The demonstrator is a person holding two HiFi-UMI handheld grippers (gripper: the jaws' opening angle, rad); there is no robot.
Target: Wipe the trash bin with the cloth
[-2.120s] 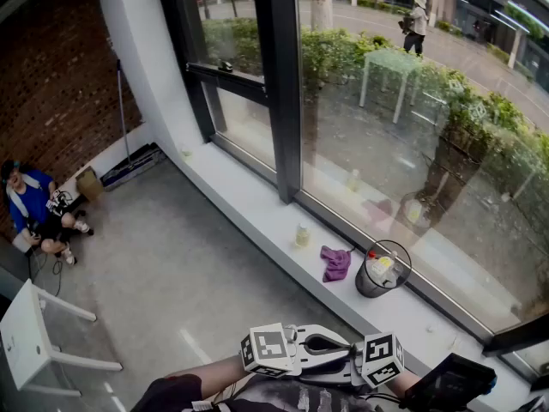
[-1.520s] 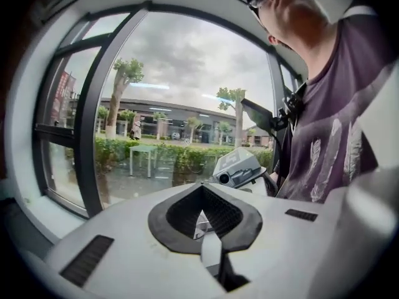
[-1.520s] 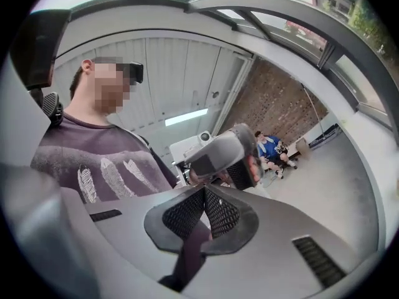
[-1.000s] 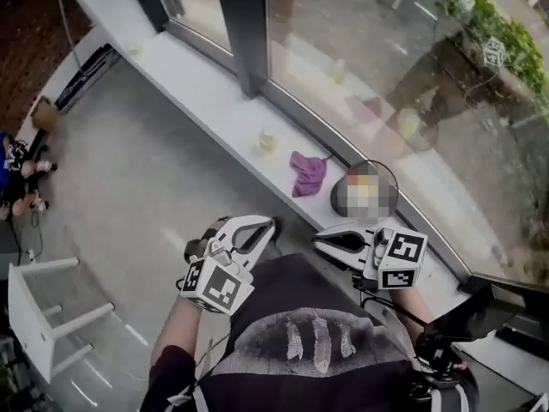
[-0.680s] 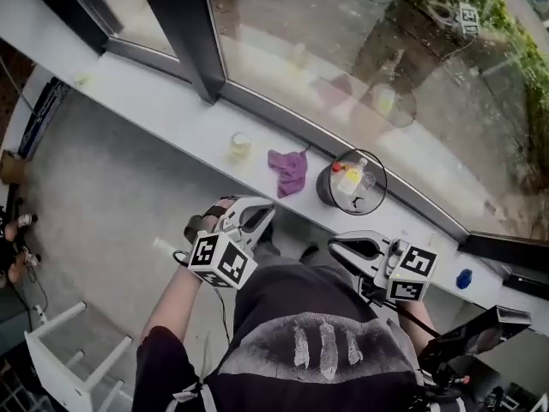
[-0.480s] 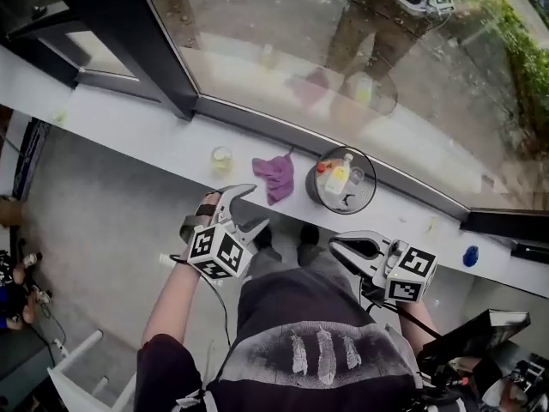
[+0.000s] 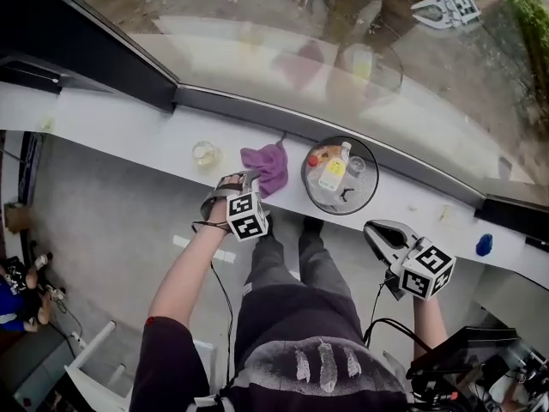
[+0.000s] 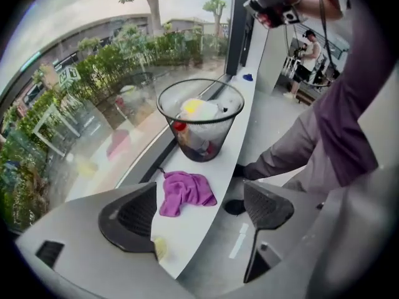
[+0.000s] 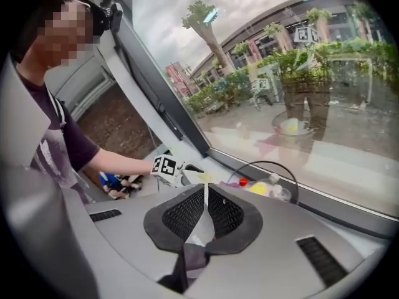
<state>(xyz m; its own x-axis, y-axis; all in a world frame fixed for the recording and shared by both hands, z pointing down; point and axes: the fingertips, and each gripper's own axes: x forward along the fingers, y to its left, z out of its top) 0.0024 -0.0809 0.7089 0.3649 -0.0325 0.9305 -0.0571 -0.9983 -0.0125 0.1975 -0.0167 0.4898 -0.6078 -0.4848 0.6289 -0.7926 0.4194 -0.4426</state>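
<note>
Purple cloth (image 7: 266, 163) lies crumpled on the white sill (image 7: 129, 131), just left of the trash bin (image 7: 304, 178).

Farther left of the bin stands a small yellowish jar (image 7: 204, 153). The left gripper (image 7: 243, 180) hovers left of the bin at the cloth's near edge; its jaws have just been opening and now stand wide, gripping nothing. The wire bin holds bottles (image 7: 331, 174). Right of the bin, off the sill, the right gripper (image 7: 377, 230) hangs clenched and empty.
</note>
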